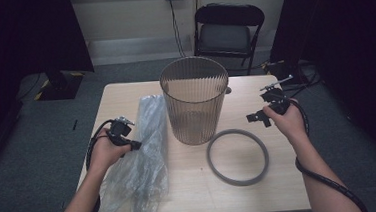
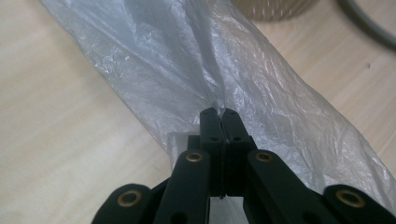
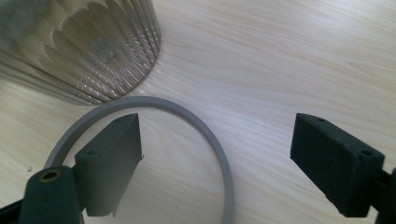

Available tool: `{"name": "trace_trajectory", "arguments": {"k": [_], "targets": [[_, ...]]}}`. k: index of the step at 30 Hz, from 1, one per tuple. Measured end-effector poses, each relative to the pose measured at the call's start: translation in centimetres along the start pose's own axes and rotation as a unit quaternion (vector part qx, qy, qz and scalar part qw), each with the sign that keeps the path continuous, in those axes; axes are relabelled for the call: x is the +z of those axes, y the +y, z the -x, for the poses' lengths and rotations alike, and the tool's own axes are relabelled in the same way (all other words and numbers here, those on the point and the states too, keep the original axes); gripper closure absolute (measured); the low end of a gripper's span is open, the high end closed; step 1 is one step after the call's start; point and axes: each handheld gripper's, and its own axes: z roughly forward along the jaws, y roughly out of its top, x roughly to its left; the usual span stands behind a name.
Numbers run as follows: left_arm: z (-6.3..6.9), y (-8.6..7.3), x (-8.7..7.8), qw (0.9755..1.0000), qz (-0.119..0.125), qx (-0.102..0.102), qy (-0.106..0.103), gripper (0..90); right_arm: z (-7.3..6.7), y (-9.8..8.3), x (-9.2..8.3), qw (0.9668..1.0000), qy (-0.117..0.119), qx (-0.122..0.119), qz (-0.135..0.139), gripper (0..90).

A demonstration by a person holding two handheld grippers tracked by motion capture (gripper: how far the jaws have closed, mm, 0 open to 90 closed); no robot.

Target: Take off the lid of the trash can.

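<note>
Writing: no brand, label or lettering can be read on any item.
Bin (image 1: 194, 99): a ribbed, translucent brown bin stands upright near the far edge of the worktop (image 1: 262, 186), about midway along it; nothing can be made out inside.
Plastic bag (image 1: 146, 149): clear and crumpled, it lies stretched along the left side of the worktop from near the bin's foot to the near edge, where it hangs over.
Left tongs (image 1: 134, 145): jaws pressed together, pinching a fold of the plastic bag; the left gripper view shows the film gathered at the tips (image 2: 219, 112).
Right tongs (image 1: 257, 118): jaws wide apart, holding nothing, near the right edge, beside the bin.
Grey ring (image 1: 237, 156): lies flat, just to the near right of the bin, apart from it.
</note>
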Motion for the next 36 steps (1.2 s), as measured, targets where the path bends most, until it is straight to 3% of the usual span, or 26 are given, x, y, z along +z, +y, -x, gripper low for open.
{"name": "trace_trajectory", "arguments": {"k": [3, 5, 6, 8, 10, 12, 20, 26, 30, 33, 36], "targets": [[0.0, -1.6, 0.1, 0.9998, -0.017, -0.004, -0.005, 89.9, 0.2, 0.0, -0.1, 1.0000, 0.000, 0.001, 0.002, 15.7], [-0.2, -2.6, 0.1, 0.9996, -0.016, -0.020, -0.010, 88.7, 0.3, 0.0, -0.1, 1.0000, 0.001, 0.003, 0.004, 15.7], [-0.3, -2.7, 0.2, 0.9996, -0.005, -0.027, 0.004, 80.0, 0.4, 0.0, -0.1, 1.0000, 0.000, 0.003, 0.005, 15.7], [-0.8, -2.4, 0.2, 0.9990, 0.004, -0.033, 0.031, 48.4, 0.5, 0.0, 0.0, 1.0000, -0.001, 0.002, 0.002, 15.7], [-1.3, -1.6, 0.3, 0.9977, 0.029, -0.053, 0.033, 33.4, 0.7, -0.1, 0.1, 1.0000, 0.000, 0.005, 0.002, 15.7], [-1.5, -0.6, 0.7, 0.9961, 0.042, -0.070, 0.034, 26.1, 0.8, -0.2, 0.3, 1.0000, 0.000, 0.005, 0.001, 15.7], [-2.7, 2.8, 4.1, 0.9905, 0.072, -0.109, 0.042, 22.3, 1.1, -0.1, 0.5, 0.9999, -0.003, 0.008, -0.006, 15.7], [-3.6, 3.5, 6.6, 0.9862, 0.076, -0.137, 0.054, 19.7, 1.1, 0.3, 0.4, 1.0000, -0.003, 0.008, -0.003, 15.7], [-3.5, 3.6, 8.0, 0.9855, 0.066, -0.145, 0.058, 19.4, 1.0, 0.3, 0.7, 1.0000, -0.001, 0.008, -0.006, 15.8], [-3.2, 3.5, 8.9, 0.9866, 0.056, -0.145, 0.049, 19.4, 0.9, 0.3, 0.9, 0.9999, 0.000, 0.008, -0.006, 15.8], [-3.0, 3.3, 9.5, 0.9869, 0.047, -0.141, 0.064, 18.6, 0.9, 0.3, 0.9, 0.9999, 0.000, 0.009, -0.007, 15.8]]}}
